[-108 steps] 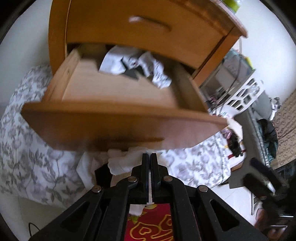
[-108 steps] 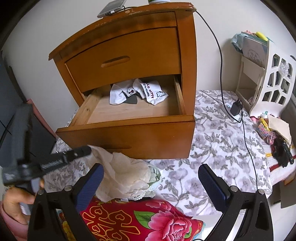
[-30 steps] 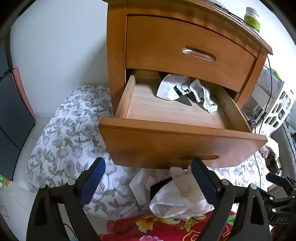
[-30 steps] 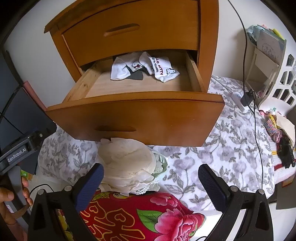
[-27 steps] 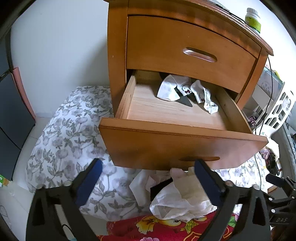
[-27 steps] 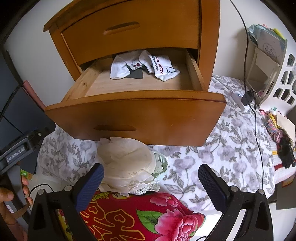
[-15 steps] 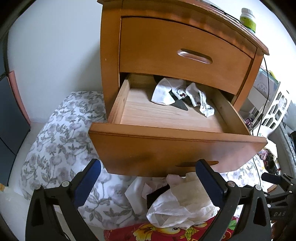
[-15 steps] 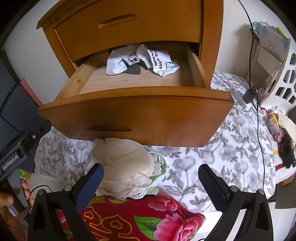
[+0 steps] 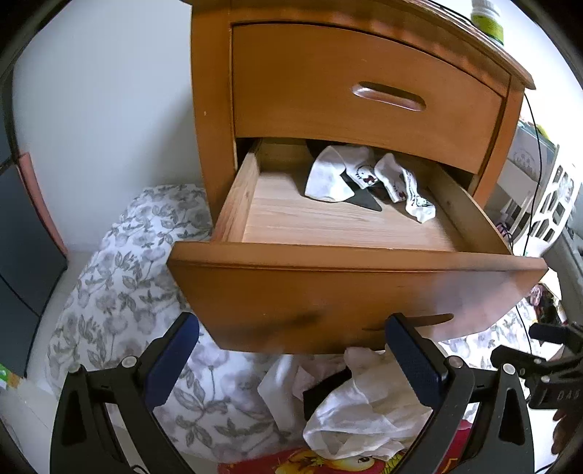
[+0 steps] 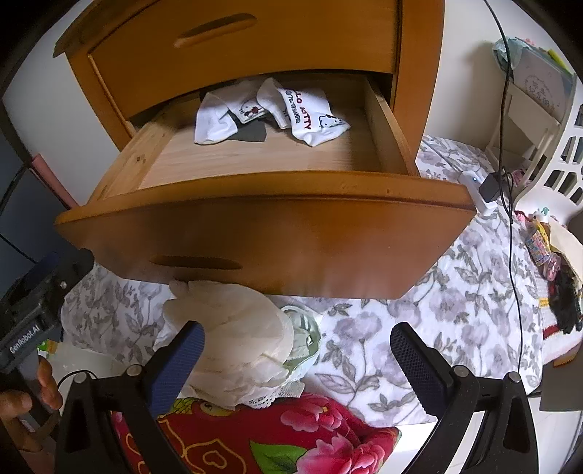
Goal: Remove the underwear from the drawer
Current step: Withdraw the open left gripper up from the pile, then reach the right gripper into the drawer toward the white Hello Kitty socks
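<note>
The open drawer (image 10: 255,222) gapes upward, its bare front floor free; the closed drawer (image 9: 364,91) overhangs the white underwear (image 10: 269,109) at back.

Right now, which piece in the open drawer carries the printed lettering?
Look in the nightstand's pulled-out lower drawer, at the back. Of the white garments there, it is the right-hand one, with red lettering and a cartoon cat face; the left-hand one is plainer.

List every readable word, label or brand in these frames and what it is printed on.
"GenRobot.AI": on the left hand-held gripper, seen from the right wrist.
"LO KITTY": red letters on the white underwear; the start is folded away.
"DAS": partial, on the right hand-held gripper.
Green bottle label: unreadable.
</note>
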`<state>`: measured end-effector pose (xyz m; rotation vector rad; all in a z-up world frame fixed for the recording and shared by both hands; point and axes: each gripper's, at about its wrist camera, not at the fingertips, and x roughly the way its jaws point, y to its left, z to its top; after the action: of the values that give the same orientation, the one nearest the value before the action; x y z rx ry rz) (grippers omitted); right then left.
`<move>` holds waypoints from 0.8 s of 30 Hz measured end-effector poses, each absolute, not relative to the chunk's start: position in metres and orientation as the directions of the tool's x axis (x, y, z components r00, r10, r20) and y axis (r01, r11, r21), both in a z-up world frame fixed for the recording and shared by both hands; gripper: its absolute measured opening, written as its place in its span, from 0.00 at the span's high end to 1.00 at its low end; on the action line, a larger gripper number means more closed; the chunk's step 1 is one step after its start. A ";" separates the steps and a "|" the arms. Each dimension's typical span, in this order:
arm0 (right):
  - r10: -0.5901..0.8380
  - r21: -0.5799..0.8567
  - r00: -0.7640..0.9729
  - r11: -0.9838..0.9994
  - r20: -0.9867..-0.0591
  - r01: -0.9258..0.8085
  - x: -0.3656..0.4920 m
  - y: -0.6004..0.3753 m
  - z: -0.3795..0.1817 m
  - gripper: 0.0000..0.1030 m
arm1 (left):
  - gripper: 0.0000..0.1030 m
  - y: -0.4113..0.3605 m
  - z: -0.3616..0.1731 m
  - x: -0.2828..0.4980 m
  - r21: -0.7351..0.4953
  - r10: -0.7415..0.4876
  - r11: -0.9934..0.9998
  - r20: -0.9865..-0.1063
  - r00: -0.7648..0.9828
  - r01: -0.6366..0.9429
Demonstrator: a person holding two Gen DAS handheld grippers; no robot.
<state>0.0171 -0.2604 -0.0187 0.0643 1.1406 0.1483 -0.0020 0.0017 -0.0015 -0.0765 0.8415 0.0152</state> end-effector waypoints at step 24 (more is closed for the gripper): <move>0.201 0.114 0.553 0.976 -0.809 -0.188 0.036 -0.263 0.040 0.00 | 0.01 0.003 -0.010 0.005 -0.108 -0.087 0.994 -0.729 0.679 0.012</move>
<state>0.0361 -0.2631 0.0397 0.0148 0.9577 0.2300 0.0046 0.0027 -0.0103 -0.0969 0.8222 -0.0553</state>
